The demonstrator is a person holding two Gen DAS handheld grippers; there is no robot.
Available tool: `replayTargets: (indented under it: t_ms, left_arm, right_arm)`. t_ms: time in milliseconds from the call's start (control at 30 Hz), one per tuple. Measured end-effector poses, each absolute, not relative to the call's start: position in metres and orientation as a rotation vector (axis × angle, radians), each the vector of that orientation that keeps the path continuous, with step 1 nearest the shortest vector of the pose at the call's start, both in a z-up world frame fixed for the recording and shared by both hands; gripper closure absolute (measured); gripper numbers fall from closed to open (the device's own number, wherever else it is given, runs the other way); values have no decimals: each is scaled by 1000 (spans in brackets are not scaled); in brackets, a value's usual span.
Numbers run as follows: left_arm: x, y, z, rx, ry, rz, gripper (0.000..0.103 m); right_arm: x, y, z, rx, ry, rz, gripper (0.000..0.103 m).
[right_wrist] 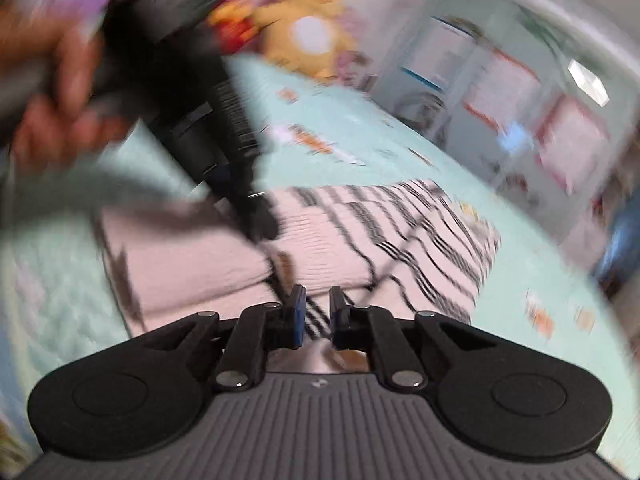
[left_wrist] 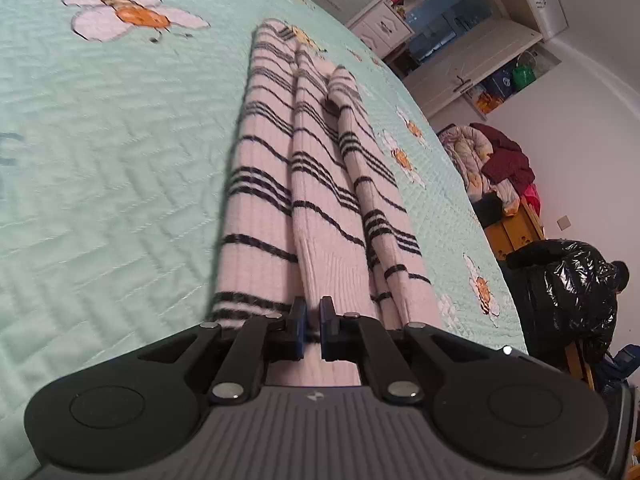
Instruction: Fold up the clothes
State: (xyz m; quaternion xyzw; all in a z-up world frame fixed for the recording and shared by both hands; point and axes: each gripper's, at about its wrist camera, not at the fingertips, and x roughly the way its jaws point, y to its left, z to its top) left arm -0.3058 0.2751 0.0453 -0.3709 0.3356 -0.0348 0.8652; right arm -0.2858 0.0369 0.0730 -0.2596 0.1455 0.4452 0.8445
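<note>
Striped sweater [left_wrist: 320, 184], pink with black bands, lies folded into long narrow panels on the mint quilted bedspread [left_wrist: 100, 160], running away from the left gripper [left_wrist: 313, 322] toward twelve o'clock in the left wrist view. That gripper's jaws are drawn close together over the near end of the middle panel, with pink knit showing in the narrow slit between them (pinched, as far as the view tells). In the right wrist view, which is badly smeared by motion, the sweater [right_wrist: 360, 240] spreads across the bed from about ten to two o'clock of the right gripper [right_wrist: 317, 312]. Its jaws stand slightly apart with striped knit visible in the gap; whether the pads press on it I cannot tell. At ten o'clock there, a hand [right_wrist: 52, 92] holds the other gripper, its tip down on the sweater. A yellow plush toy [right_wrist: 308, 24] sits at the far edge of the bed.
</note>
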Motion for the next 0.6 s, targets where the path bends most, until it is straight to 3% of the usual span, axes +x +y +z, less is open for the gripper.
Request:
replayTargets:
  t_ms: [167,333,467,600]
  left_arm:
    - [-298,265,78,-696,585,-110,100]
    - [-239,242,93,-630,508,-161,95]
    - [-186,227,84,-512,477,-146,79]
    - [-151,226,56,-453,446,-115,78]
  right_arm:
    - [-233,-16,95,-95,475,871,86]
    - [-169,-51,80,305,614,831,85]
    - [-97,-35,78,409,653,822,81]
    - [-30,-12,66,519,716,818,78]
